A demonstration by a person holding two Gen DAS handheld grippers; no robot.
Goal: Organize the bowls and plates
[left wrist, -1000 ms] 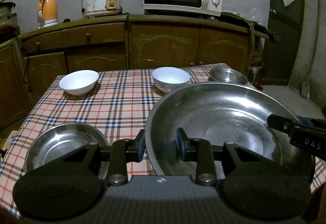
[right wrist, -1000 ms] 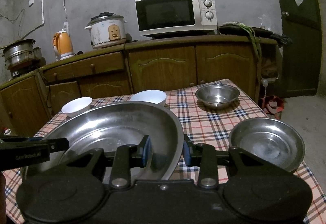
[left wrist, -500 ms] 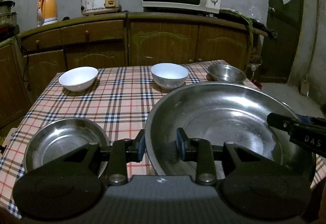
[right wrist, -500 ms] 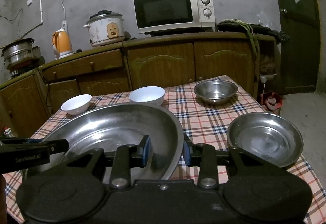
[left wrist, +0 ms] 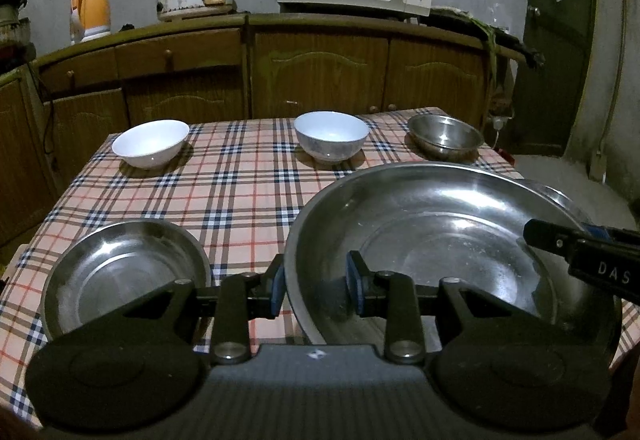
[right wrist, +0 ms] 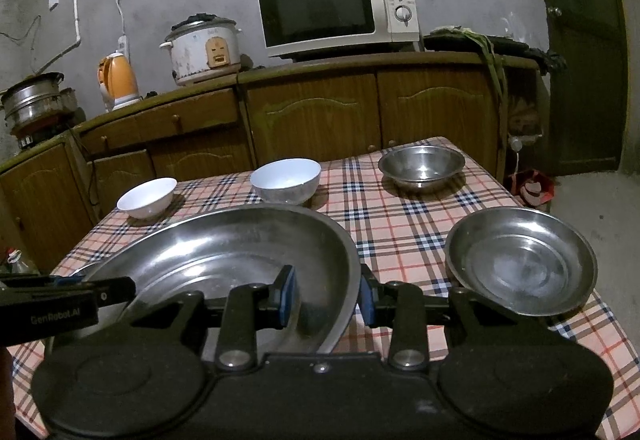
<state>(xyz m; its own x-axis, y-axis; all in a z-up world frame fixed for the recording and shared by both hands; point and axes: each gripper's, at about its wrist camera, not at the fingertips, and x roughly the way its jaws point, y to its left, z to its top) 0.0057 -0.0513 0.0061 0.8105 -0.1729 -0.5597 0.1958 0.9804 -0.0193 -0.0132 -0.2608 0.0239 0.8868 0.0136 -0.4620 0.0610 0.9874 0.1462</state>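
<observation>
My left gripper (left wrist: 316, 290) is clamped on the near-left rim of the big steel basin (left wrist: 436, 240), one blue pad outside the wall and one inside. My right gripper (right wrist: 328, 296) pinches the opposite rim the same way, so the basin hangs between my two hands, seemingly just clear of the checked tablecloth (left wrist: 224, 195), though I cannot tell for sure that the bottom is off the cloth. In the left view the tip of the right gripper shows across the basin, and in the right view the left one does.

The step in hand, as I judge it, is carrying this basin to where the metal pieces will stack. To do it well I keep both grips equally firm and both hands at one height. A thin, slick rim can slide out of rubber pads if one side dips. I move both hands together, so the rim does not twist in either pinch.

Outward from my fingers, a smaller steel plate (left wrist: 124, 276) lies just beside the basin on the left, and another steel plate (right wrist: 520, 264) lies near it on the right. A steel bowl (right wrist: 422, 165) sits at the far right corner. Two white bowls (left wrist: 151, 147) (left wrist: 331, 135) stand along the far edge, well apart. I should set the basin down flat on bare cloth, clear of both plates, before letting go.
</observation>
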